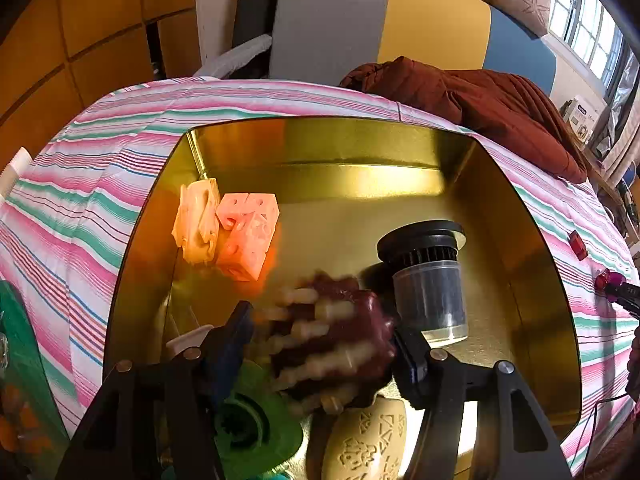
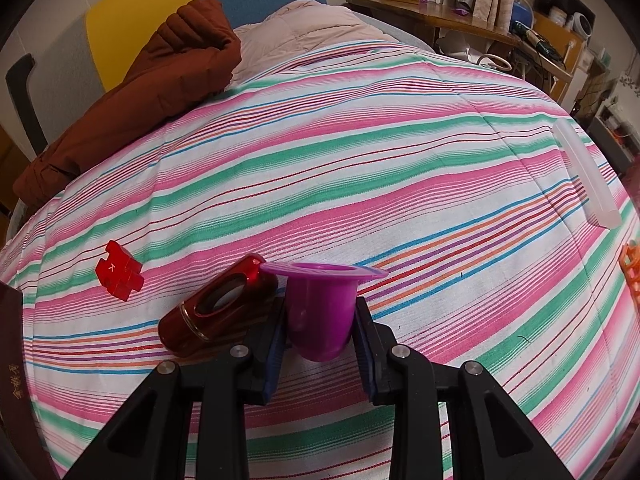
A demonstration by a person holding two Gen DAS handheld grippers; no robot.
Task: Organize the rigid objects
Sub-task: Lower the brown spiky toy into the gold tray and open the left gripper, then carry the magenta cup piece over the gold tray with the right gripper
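In the left wrist view my left gripper (image 1: 324, 344) hangs over a gold tin box (image 1: 520, 248) with a blurred dark red block with cream pegs (image 1: 340, 340) between its jaws; the left jaw stands apart from it. Inside the box lie an orange holed cube (image 1: 250, 236), a pale orange piece (image 1: 196, 224), a clear jar with a black lid (image 1: 430, 276), a green ring part (image 1: 256, 424) and a cream carved egg (image 1: 368, 444). In the right wrist view my right gripper (image 2: 320, 336) is shut on a purple cup (image 2: 320, 312) above the striped bedspread (image 2: 360, 168).
A dark red oval case (image 2: 218, 308) lies against the right gripper's left finger. A red puzzle piece (image 2: 120, 276) lies to the left. A clear plastic bar (image 2: 588, 176) and an orange lattice piece (image 2: 632, 272) lie right. A brown jacket (image 2: 132, 92) lies at the back.
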